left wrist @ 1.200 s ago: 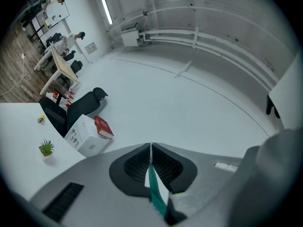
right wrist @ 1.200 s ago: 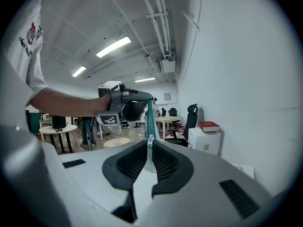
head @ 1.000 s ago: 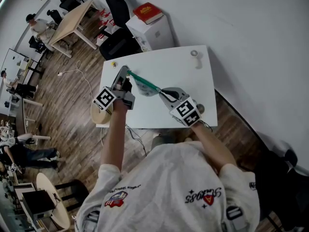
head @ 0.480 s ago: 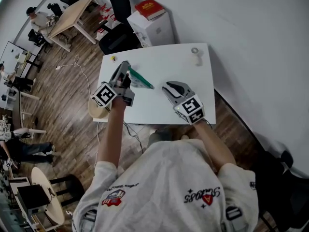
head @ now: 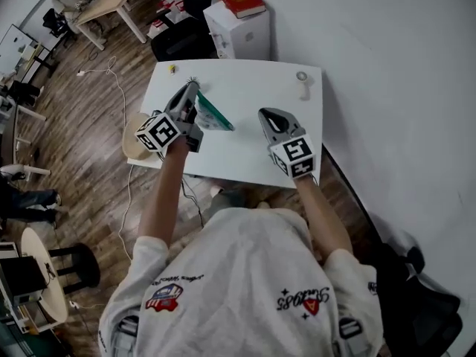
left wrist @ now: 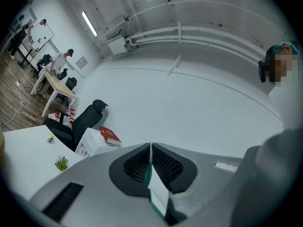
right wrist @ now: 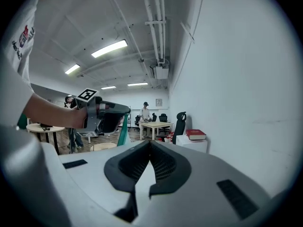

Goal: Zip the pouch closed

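The green pouch (head: 213,116) hangs above the white table (head: 253,88), pinched at its left end by my left gripper (head: 192,99). In the left gripper view the jaws (left wrist: 151,151) are shut on the pouch's green and white edge (left wrist: 156,195). My right gripper (head: 262,114) is held to the right of the pouch, apart from it. Its jaws have just been closing and now stand shut with nothing between them (right wrist: 151,148). From the right gripper view I see the left gripper (right wrist: 106,115) with the pouch (right wrist: 124,132) hanging below it.
A roll of tape (head: 301,76) lies at the table's far right. A small yellow thing (head: 172,68) sits at the far left corner. Behind the table stand a white cabinet with a red book (head: 244,2) and a black chair (head: 178,43).
One second ago my right gripper was at the pouch's right end. It has since let go and drawn off to the right. The left gripper still holds the pouch, now shifted slightly toward the far left.
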`<move>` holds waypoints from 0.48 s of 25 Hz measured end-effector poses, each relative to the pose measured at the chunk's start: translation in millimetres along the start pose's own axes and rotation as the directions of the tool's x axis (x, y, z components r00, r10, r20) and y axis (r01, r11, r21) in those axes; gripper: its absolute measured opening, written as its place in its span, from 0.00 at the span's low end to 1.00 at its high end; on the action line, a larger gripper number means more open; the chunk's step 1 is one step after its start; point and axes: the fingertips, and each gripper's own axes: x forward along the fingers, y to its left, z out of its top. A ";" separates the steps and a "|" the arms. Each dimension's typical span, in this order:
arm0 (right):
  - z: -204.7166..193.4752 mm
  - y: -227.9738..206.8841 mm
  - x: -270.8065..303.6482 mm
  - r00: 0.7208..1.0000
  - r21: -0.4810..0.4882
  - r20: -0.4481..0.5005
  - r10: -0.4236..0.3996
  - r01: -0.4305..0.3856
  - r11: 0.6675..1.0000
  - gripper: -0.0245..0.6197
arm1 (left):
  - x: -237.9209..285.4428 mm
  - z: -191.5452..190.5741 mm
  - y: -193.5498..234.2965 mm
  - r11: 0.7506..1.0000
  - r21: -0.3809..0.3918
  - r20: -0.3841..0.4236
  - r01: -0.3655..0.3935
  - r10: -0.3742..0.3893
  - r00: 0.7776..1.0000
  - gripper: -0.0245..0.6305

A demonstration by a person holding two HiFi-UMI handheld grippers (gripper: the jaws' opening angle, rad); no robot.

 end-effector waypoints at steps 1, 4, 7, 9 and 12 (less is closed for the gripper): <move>2.5 0.0 -2.0 1.000 -0.004 -0.006 -0.008 0.008 1.000 0.04 | -4.9 -3.3 -1.2 1.000 -0.001 -0.001 -0.004 0.004 1.000 0.05; 12.0 0.4 -6.4 1.000 -0.013 -0.006 -0.029 0.029 0.999 0.04 | -15.9 -9.7 -8.8 1.000 -0.001 -0.005 -0.003 0.003 1.000 0.05; 18.0 -5.2 -4.6 0.999 -0.010 0.009 -0.044 0.044 0.999 0.04 | -18.0 -22.9 -3.9 0.999 0.045 -0.039 -0.025 0.027 0.999 0.05; 22.7 -10.6 -2.8 0.998 -0.006 0.017 -0.054 0.054 0.999 0.03 | -16.7 -30.5 1.2 0.995 0.088 -0.067 -0.045 0.051 0.996 0.05; 28.1 -17.2 -0.8 0.997 0.004 0.028 -0.075 0.074 0.997 0.03 | -16.0 -39.1 9.1 0.987 0.145 -0.102 -0.066 0.082 0.991 0.05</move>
